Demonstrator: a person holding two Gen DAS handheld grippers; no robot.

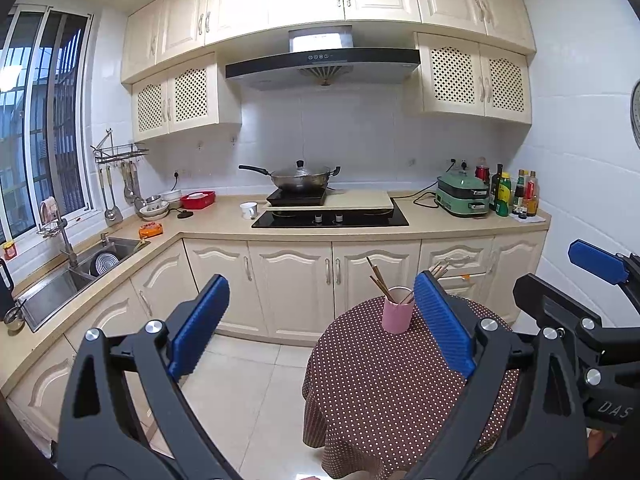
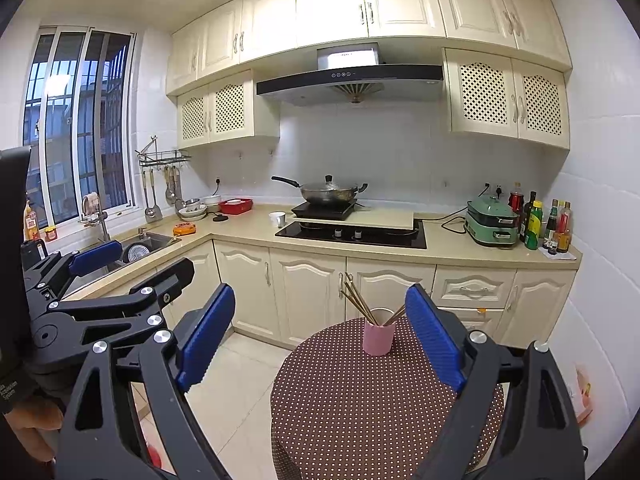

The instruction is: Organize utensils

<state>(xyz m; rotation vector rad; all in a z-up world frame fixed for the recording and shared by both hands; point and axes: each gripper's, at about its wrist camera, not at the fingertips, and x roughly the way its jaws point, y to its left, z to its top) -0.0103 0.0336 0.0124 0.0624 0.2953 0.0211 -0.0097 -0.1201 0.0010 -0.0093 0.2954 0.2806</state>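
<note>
A small round table covered in a brown cloth with white polka dots (image 2: 380, 408) stands on pale floor tiles in a kitchen. Near its far edge sits an upright pink cylindrical cup (image 2: 379, 336) holding several brown wooden chopsticks (image 2: 358, 300) that lean left and right out of its rim. Two black grippers with blue ribbed finger pads hover side by side in front of the table. The left gripper (image 1: 322, 322) has its jaws spread wide with nothing between them. The right gripper (image 2: 320, 332) is likewise spread wide and empty, the cup seen beyond its gap. Behind, cream cabinets line a beige countertop (image 2: 448, 254) carrying a lidded steel wok (image 2: 329, 193).
</note>
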